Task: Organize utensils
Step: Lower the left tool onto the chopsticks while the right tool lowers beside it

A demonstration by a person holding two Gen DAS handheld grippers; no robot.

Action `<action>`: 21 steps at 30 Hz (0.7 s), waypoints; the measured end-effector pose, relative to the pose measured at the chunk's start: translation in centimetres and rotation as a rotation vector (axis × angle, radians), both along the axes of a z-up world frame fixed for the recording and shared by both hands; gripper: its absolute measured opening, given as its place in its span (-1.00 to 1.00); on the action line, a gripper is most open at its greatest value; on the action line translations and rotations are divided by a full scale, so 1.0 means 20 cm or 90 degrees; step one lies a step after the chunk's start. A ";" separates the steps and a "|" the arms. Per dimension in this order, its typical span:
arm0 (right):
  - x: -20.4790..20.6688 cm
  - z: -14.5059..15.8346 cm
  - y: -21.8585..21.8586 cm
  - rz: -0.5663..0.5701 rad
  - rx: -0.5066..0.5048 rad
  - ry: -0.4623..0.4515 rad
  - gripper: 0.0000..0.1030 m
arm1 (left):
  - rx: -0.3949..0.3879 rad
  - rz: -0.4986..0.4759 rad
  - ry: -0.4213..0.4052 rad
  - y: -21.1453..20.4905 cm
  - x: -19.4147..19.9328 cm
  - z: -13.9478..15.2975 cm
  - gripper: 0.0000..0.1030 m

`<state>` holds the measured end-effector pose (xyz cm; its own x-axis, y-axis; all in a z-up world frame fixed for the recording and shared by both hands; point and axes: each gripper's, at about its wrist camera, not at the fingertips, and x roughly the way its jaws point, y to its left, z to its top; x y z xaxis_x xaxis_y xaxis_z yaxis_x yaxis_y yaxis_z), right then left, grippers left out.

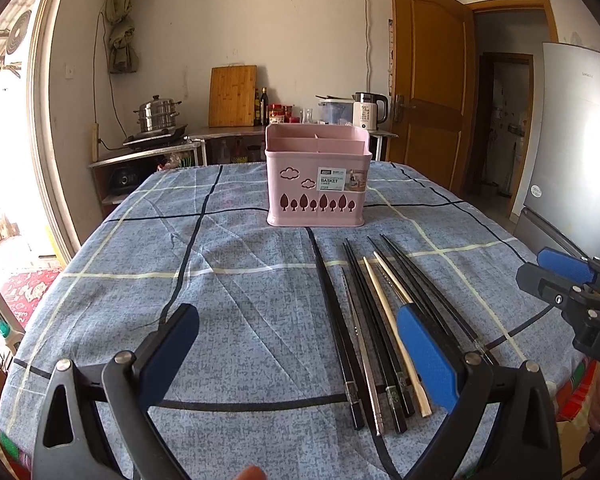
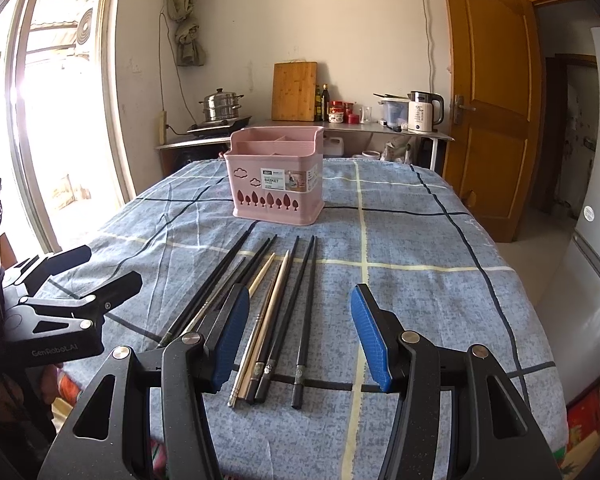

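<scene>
A pink utensil basket with inner compartments stands upright on the far middle of the table; it also shows in the right wrist view. Several chopsticks, black, wooden and metal, lie side by side in front of it, also in the right wrist view. My left gripper is open and empty above the near table, left of the chopsticks' near ends. My right gripper is open and empty above the chopsticks' near ends. Each gripper shows in the other's view, the right and the left.
The table carries a blue checked cloth. Behind it a counter holds a steamer pot, a cutting board, bottles and a kettle. A wooden door and a fridge stand at the right.
</scene>
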<state>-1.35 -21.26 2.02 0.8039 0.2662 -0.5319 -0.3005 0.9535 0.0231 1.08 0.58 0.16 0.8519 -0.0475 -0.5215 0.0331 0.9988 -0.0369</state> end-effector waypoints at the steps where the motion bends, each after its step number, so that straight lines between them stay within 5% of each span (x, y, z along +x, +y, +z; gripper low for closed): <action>1: 0.03 -0.01 0.00 0.001 -0.002 0.009 0.04 | 0.000 0.006 0.007 0.01 0.04 0.00 0.89; 10: 0.41 -0.12 0.04 0.003 -0.019 0.126 0.04 | -0.011 -0.024 0.146 0.04 0.43 -0.11 0.62; 21: 0.79 -0.29 0.09 0.020 -0.051 0.236 -0.61 | -0.022 -0.059 0.214 -0.02 0.75 -0.18 0.29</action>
<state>14.54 -19.37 -3.73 0.5453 0.2327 -0.8053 -0.3146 0.9473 0.0606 16.00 0.13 -3.47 0.6244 -0.1391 -0.7686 0.1043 0.9901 -0.0944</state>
